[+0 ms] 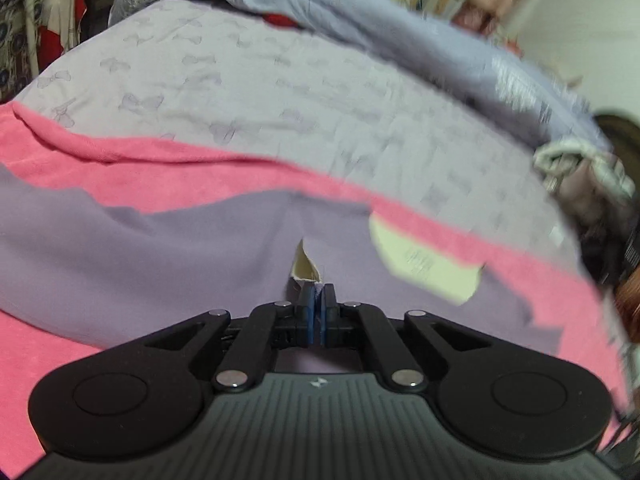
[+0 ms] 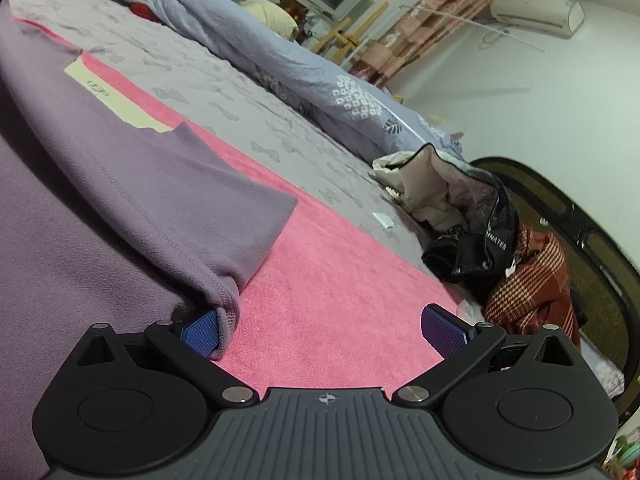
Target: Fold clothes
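Left tongs closed on purple garment fold — right tongs open, over pink towel.

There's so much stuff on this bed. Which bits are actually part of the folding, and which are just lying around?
Part of the folding:
- purple garment
- pink towel beneath it
- left gripper, pinching the garment
- right gripper, open at its hem

Just lying about:
- blue duvet
- black bag
- plaid cloth

The purple garment is soft, matt fleece-like cloth with a stitched hem. Under it, the pink towel looks nappy, rough terry. Beyond the towel, the grey sheet is smooth printed cotton-like fabric.
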